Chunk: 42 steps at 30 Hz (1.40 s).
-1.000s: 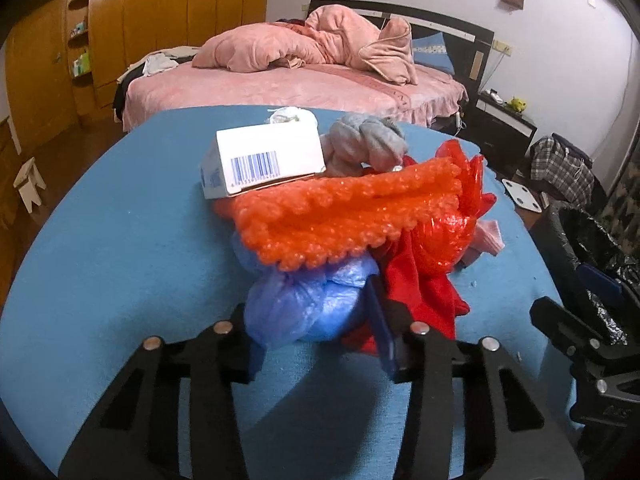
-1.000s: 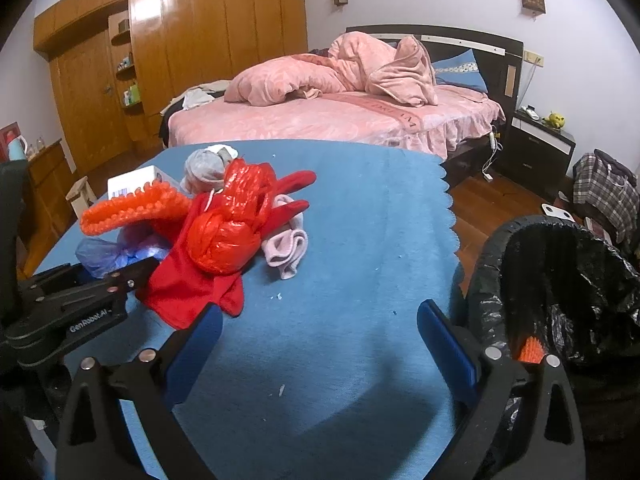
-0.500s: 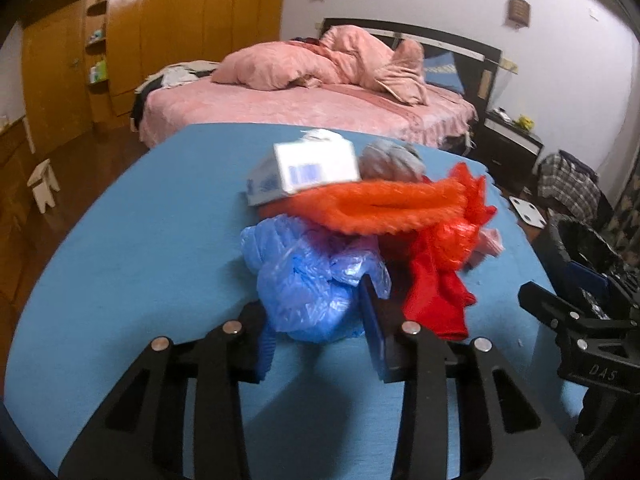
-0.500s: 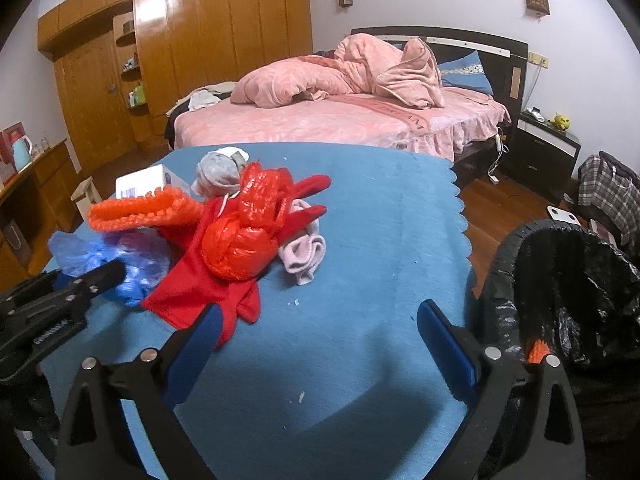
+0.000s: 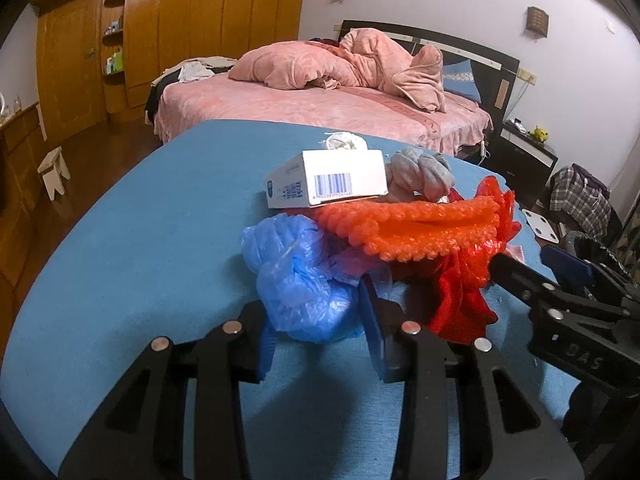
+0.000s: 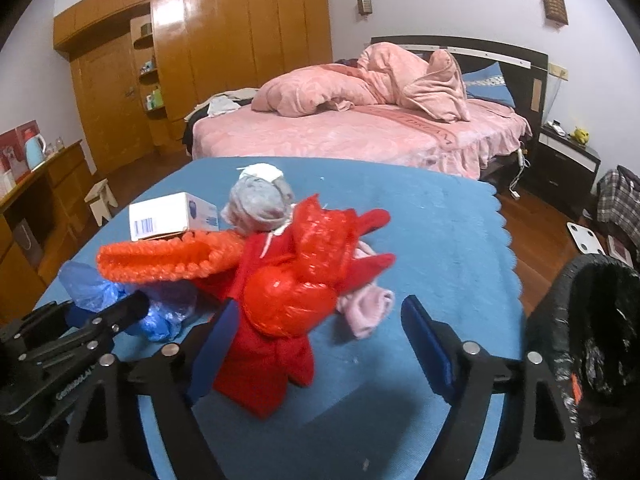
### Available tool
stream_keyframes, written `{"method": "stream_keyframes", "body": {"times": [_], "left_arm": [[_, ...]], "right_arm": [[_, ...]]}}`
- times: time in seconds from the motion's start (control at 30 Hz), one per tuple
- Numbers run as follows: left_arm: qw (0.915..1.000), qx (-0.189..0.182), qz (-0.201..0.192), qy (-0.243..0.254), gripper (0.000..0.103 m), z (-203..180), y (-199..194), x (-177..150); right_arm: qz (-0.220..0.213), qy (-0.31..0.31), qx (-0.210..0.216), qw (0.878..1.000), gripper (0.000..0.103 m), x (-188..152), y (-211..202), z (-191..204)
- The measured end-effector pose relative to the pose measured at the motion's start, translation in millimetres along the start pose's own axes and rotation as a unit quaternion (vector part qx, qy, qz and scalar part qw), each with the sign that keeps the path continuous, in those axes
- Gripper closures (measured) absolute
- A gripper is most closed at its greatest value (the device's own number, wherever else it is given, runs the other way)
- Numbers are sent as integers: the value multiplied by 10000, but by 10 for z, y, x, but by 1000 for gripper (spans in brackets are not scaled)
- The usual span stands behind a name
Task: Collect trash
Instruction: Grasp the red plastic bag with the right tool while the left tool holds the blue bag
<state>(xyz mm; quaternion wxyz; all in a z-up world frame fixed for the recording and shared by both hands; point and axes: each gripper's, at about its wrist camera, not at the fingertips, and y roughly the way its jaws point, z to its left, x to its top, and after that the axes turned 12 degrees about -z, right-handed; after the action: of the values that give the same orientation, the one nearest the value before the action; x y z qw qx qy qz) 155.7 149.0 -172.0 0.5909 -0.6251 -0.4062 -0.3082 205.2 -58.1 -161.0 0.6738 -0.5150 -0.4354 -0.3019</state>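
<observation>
A pile of trash lies on the blue table [image 5: 132,240]. My left gripper [image 5: 316,340] is shut on a crumpled blue plastic bag [image 5: 304,280], also in the right wrist view [image 6: 100,292]. Behind it lie an orange bubble-wrap piece [image 5: 416,228], a white barcode box [image 5: 328,184], a grey cloth [image 5: 420,174] and red plastic over red cloth [image 6: 296,292]. My right gripper [image 6: 316,340] is open, its jaws on either side of the red plastic, not touching. A pink cloth [image 6: 368,308] lies beside it.
A black-lined trash bin [image 6: 600,308] stands off the table's right edge. A pink bed [image 6: 360,132] is behind the table, with a wooden wardrobe [image 6: 224,60] at the back left and a small stool [image 5: 54,168] on the floor.
My left gripper closed on the blue bag and pulled it out from under the orange wrap. My right gripper moved left and forward, and now straddles the red plastic.
</observation>
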Motion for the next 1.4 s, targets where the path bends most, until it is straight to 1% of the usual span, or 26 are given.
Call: {"method": "stream_keyframes", "body": {"times": [0.07,0.13,0.17,0.2,0.23,0.27,0.33,0.43,0.67,0.7,0.73,0.77,0.97,1.0,1.07,1.1,1.13,1.17,1.2,1.23,1.4], "left_arm": [[10000,11,24,-23,67,9,16,-1],[10000,11,46,-12,67,7,30,-1],[10000,8,60,-2,67,2,38,-2],[10000,10,71,4,67,1,42,-4],[10000,8,89,8,67,2,53,-3],[9999,4,101,8,67,8,61,-6],[9999,6,108,5,67,8,63,-9],[10000,3,83,-3,67,14,63,10],[9999,-1,-120,94,67,-22,-48,2],[9998,-24,-137,106,67,-35,-71,4],[9998,-43,-144,97,67,-37,-89,10],[9998,-72,-162,82,67,-49,-120,11],[9994,-237,-199,177,67,-142,-232,-14],[9993,-248,-189,206,67,-159,-234,-26],[9994,-245,-171,198,67,-158,-227,-41],[9994,-236,-170,188,67,-150,-223,-40],[9994,-225,-173,178,67,-141,-220,-36],[9995,-213,-176,174,67,-137,-227,-36],[9995,-200,-181,169,67,-128,-225,-34],[9995,-183,-182,164,67,-117,-220,-34],[9997,-145,-153,157,67,-92,-208,-45]], "right_arm": [[38,-23,24,10000,31,-8,62,29],[170,-43,58,9998,39,-25,147,53],[214,-31,80,9997,40,-16,183,47],[239,-15,107,9997,44,-20,188,50],[252,-5,141,9996,51,-25,188,52],[275,-6,215,9994,56,-26,196,57],[272,-39,306,9992,63,-32,183,78],[242,42,380,9990,68,-44,136,54],[133,188,477,9986,71,-27,-108,-32],[129,199,486,9985,74,-30,-133,-43],[119,202,506,9984,86,-25,-156,-47],[129,201,571,9981,88,-29,-194,-59],[246,129,554,9981,88,-69,-224,-90],[251,139,519,9982,86,-84,-224,-95],[268,172,510,9982,79,-83,-213,-102],[268,182,490,9983,71,-78,-212,-104],[237,207,463,9984,60,-68,-216,-107],[213,231,440,9985,55,-62,-218,-109],[207,248,431,9985,46,-58,-212,-109],[208,256,421,9986,42,-50,-201,-103],[256,362,502,9978,39,4,-133,-58]]}}
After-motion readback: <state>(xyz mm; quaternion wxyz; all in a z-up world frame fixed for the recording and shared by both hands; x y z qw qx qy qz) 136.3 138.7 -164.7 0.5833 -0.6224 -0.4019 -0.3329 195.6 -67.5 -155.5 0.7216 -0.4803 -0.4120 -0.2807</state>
